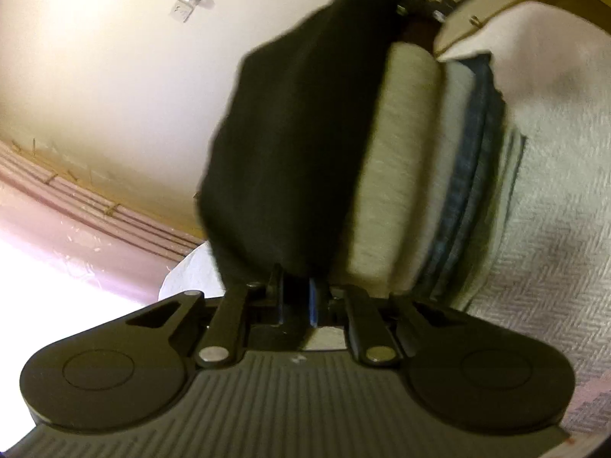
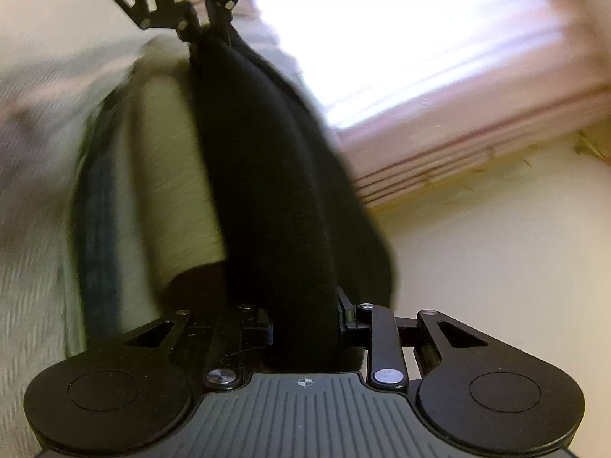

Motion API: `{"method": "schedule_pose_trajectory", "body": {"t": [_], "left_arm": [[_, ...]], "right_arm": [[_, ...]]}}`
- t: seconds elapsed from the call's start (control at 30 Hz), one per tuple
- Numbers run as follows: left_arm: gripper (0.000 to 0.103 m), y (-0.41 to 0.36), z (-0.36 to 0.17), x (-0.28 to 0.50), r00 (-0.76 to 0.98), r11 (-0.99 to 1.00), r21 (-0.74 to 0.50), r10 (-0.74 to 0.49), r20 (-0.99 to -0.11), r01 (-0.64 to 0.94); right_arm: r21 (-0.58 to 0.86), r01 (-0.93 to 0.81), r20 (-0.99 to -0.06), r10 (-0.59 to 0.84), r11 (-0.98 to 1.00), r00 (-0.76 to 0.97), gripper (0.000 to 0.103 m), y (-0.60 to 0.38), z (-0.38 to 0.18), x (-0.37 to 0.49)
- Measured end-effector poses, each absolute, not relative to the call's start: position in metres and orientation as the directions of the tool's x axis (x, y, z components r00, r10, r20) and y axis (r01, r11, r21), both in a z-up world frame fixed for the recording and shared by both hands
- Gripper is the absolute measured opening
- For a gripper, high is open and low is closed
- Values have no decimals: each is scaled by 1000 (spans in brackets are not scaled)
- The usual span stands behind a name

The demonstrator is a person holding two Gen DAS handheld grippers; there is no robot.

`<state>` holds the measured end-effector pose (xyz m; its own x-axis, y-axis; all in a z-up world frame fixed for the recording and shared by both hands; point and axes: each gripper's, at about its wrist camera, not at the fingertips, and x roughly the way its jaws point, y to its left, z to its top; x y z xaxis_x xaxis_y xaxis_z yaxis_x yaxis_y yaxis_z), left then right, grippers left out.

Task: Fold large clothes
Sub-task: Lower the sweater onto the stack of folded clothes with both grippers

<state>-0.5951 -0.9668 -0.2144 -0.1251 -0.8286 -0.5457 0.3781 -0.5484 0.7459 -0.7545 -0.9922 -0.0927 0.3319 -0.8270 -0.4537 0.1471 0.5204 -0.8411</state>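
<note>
A black garment (image 1: 298, 133) hangs stretched between my two grippers, held up in the air. In the left wrist view my left gripper (image 1: 299, 290) is shut on one end of it, and the right gripper (image 1: 404, 0) shows at the far end. In the right wrist view my right gripper (image 2: 305, 324) is shut on a thick fold of the black garment (image 2: 267, 191). There the left gripper (image 2: 208, 19) pinches the cloth at the top. The views are blurred by motion.
Right beside the black garment lies a stack of folded clothes: a beige-grey piece (image 1: 397, 160) (image 2: 172, 175) and blue denim (image 1: 469, 175) (image 2: 95, 213). The stack rests on a white herringbone bedspread (image 1: 553, 229) (image 2: 26, 267). A pink curtain (image 2: 439, 76) and a cream wall (image 1: 114, 76) stand behind.
</note>
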Motion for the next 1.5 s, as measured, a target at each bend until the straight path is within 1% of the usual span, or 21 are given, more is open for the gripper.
{"method": "schedule_pose_trajectory", "body": {"t": [0.13, 0.27, 0.33, 0.37, 0.4, 0.43, 0.57, 0.6, 0.63, 0.7, 0.77, 0.8, 0.87, 0.9, 0.93, 1.0, 1.07, 1.17, 1.23, 1.33, 1.5], "left_arm": [[8, -966, -202, -586, -121, -519, 733, -843, -524, 439], [8, -967, -198, -582, -120, -522, 738, -842, -526, 428], [23, -963, -199, -580, -122, -508, 764, -855, -505, 398], [30, -963, -202, -579, -123, -500, 777, -861, -493, 382], [43, -967, -204, -590, -121, -497, 786, -863, -490, 368], [43, -970, -208, -589, -126, -502, 787, -861, -492, 359], [42, -983, -215, -591, -134, -514, 801, -856, -498, 308], [37, -987, -215, -593, -133, -518, 800, -854, -503, 304], [24, -991, -215, -595, -128, -524, 795, -850, -511, 306], [17, -997, -209, -596, -124, -528, 776, -845, -520, 345], [8, -998, -203, -593, -123, -508, 772, -856, -503, 382], [6, -993, -195, -592, -123, -486, 782, -869, -479, 389], [6, -978, -178, -588, -122, -441, 798, -894, -431, 411], [6, -971, -174, -586, -120, -432, 794, -898, -424, 428], [6, -968, -180, -586, -114, -442, 788, -892, -438, 428], [6, -969, -206, -589, -107, -511, 757, -850, -516, 407], [6, -967, -224, -592, -114, -524, 765, -845, -523, 373], [6, -969, -219, -592, -110, -508, 760, -853, -511, 405], [10, -972, -217, -590, -105, -507, 754, -851, -514, 419], [16, -974, -213, -587, -100, -520, 731, -839, -536, 442], [17, -963, -198, -577, -88, -542, 670, -806, -585, 507]], "right_arm": [[-849, 151, -444, -839, 506, 314, 28, -988, -80, -758], [-850, 142, -454, -842, 508, 293, 29, -982, -79, -767], [-840, 162, -460, -839, 517, 290, 29, -982, -76, -770], [-837, 167, -464, -838, 520, 286, 29, -989, -90, -761], [-834, 173, -468, -838, 524, 280, 29, -989, -91, -761], [-831, 178, -470, -837, 526, 278, 29, -992, -96, -756], [-832, 180, -469, -839, 525, 275, 29, -995, -105, -749], [-831, 182, -470, -839, 525, 274, 29, -995, -105, -749], [-828, 187, -473, -837, 529, 275, 29, -996, -106, -746], [-817, 195, -486, -831, 542, 271, 27, -1000, -104, -745], [-809, 208, -494, -828, 550, 267, 25, -1007, -104, -735], [-817, 218, -474, -838, 533, 271, 24, -1007, -94, -735], [-820, 306, -395, -865, 483, 308, 24, -1000, -68, -737], [-818, 332, -364, -870, 469, 331, 24, -995, -65, -735], [-823, 314, -367, -865, 473, 341, 24, -990, -73, -736], [-813, 224, -461, -829, 538, 317, 24, -989, -101, -736], [-825, 157, -482, -822, 542, 304, 24, -984, -125, -740], [-824, 187, -469, -829, 535, 305, 25, -982, -118, -743], [-835, 164, -465, -834, 525, 298, 28, -983, -114, -742], [-832, 163, -479, -834, 531, 273, 30, -982, -108, -740], [-769, 261, -533, -811, 584, 242, 33, -972, -98, -738]]}}
